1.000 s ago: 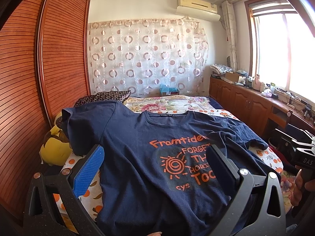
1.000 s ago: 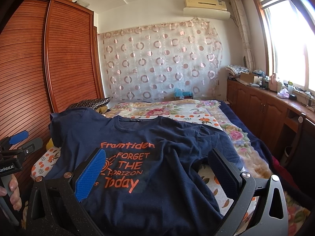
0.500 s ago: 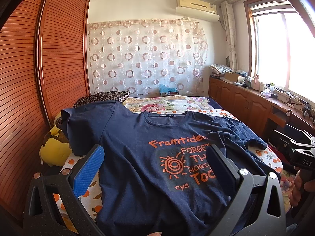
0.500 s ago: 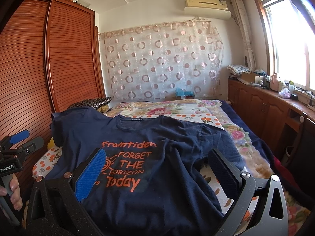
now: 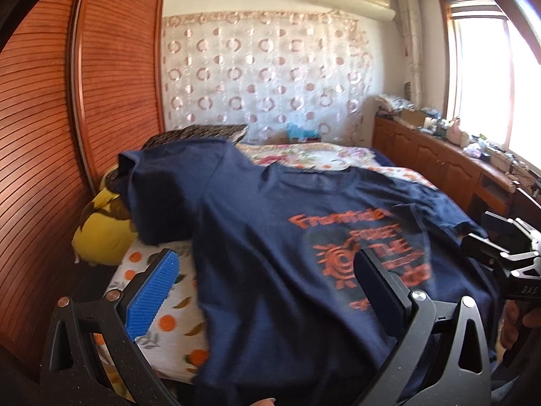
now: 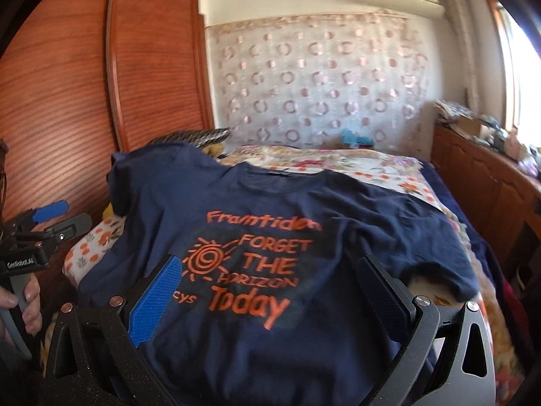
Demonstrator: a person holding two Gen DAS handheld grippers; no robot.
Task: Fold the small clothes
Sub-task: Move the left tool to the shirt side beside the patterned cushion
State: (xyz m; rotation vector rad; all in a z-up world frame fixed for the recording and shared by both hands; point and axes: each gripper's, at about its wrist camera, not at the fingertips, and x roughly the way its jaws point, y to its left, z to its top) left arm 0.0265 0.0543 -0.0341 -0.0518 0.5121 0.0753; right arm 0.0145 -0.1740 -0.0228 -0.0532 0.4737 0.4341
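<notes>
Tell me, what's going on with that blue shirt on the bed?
A person holds a gripper in each hand over a navy T-shirt lying face up on the bed. The left gripper and the right gripper both have their jaws wide open and grip nothing. The shirt is spread flat with no fold made yet. One sleeve drapes over a yellow plush toy by the wardrobe.
</notes>
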